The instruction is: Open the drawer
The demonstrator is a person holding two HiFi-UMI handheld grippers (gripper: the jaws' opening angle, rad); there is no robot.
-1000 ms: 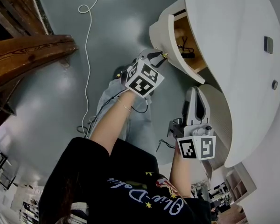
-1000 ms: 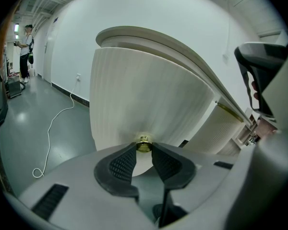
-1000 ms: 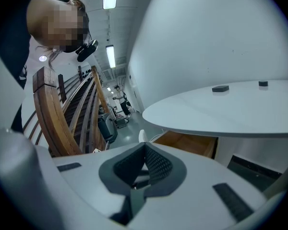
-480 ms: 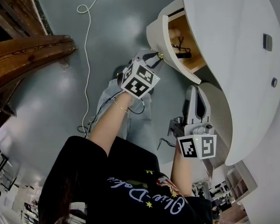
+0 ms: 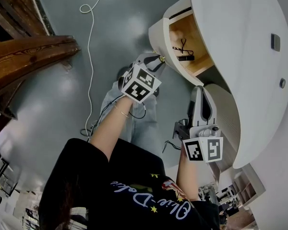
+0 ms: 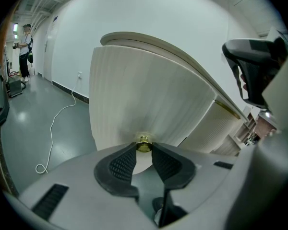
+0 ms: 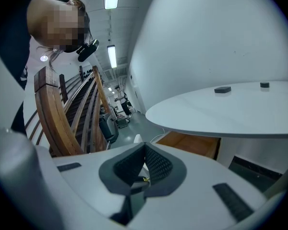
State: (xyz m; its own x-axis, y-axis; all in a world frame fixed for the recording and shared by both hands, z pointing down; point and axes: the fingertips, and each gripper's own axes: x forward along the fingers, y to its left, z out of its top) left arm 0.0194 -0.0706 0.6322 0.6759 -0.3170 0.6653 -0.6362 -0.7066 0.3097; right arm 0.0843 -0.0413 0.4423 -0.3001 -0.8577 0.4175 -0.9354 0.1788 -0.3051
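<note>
Drawer (image 5: 163, 42) open, black item (image 5: 186, 58) inside; left fingers (image 6: 122, 164) clamp knob (image 6: 143, 145); right fingers (image 7: 158, 166) closed.

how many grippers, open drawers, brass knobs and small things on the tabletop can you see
grippers: 2 (left gripper, right gripper)
open drawer: 1
brass knob: 1
small dark things on the tabletop: 2
total: 6

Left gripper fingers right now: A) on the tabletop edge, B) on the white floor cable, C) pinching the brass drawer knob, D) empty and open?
C: the left gripper view shows the left gripper with its fingers closed either side of the brass knob on the drawer front.
</note>
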